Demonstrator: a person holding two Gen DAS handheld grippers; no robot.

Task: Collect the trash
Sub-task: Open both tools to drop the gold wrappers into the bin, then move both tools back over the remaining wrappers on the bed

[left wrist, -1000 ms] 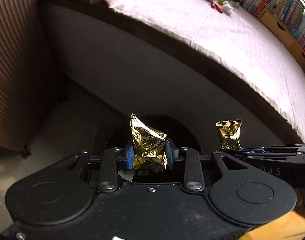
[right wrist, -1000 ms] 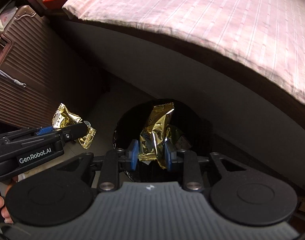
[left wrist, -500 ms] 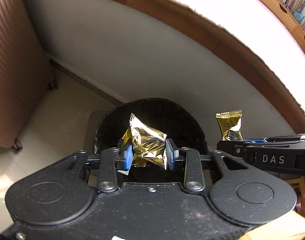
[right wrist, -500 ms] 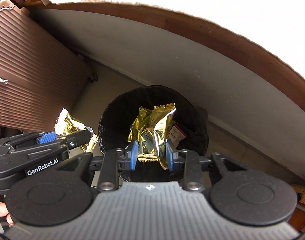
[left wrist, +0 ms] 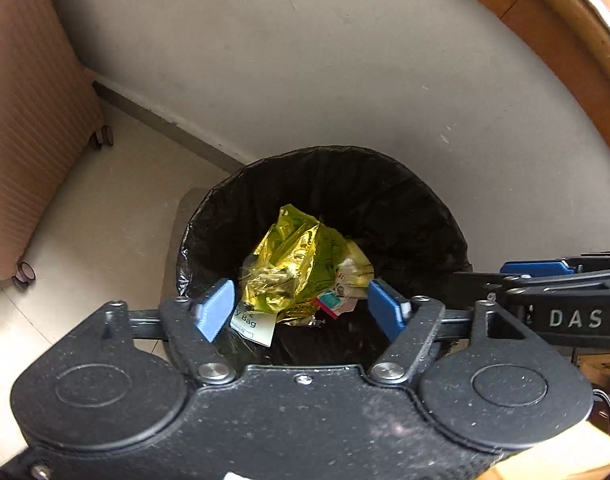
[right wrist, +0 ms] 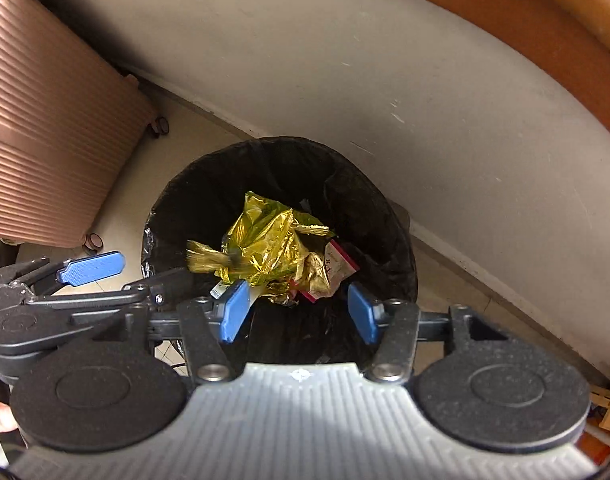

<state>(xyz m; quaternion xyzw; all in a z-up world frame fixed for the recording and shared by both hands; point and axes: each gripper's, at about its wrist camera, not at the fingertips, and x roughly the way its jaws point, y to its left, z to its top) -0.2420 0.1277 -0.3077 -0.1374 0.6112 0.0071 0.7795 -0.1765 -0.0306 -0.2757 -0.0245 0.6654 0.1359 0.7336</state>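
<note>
Gold foil wrappers (left wrist: 289,264) lie inside the black-lined bin (left wrist: 385,200). Above its rim, the left gripper (left wrist: 301,308) and right gripper (right wrist: 299,306) both gape empty.

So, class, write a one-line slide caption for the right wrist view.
Open right hand-held gripper above the black-lined bin, gold wrappers inside.

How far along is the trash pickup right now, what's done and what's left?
Done: gold foil wrappers lie in the black-lined trash bin, on other scraps. One small gold wrapper looks blurred above the bin, probably mid-drop. In hand: nothing; the left gripper and right gripper are both open over the bin. Left: no other trash shows in these views.
</note>
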